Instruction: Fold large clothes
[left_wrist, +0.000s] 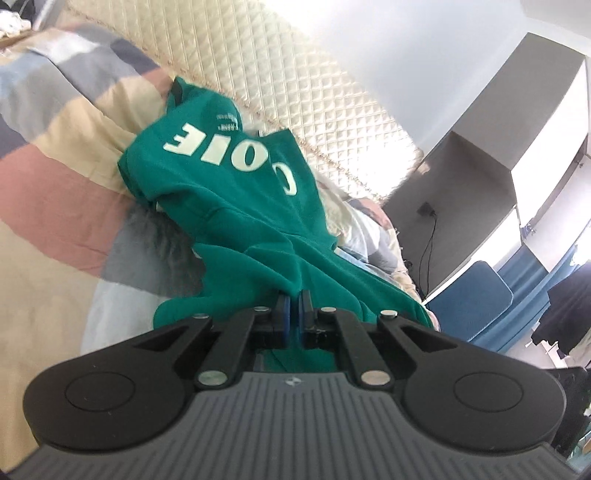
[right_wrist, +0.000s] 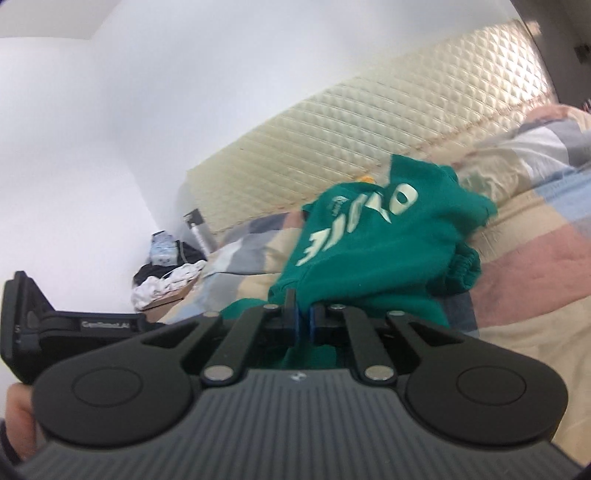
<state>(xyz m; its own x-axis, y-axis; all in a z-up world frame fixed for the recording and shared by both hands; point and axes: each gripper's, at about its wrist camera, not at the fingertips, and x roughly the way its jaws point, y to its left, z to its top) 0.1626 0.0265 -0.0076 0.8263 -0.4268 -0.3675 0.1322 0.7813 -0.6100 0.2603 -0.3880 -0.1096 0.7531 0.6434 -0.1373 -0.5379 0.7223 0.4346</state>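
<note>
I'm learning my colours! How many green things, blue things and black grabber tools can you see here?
Green: 1, the green sweatshirt, pinched by both tools.
Blue: 2, the blue chair and the blue curtain.
Black tools: 2, the left gripper and the right gripper, each with fingers shut on the cloth.
Total: 5
</note>
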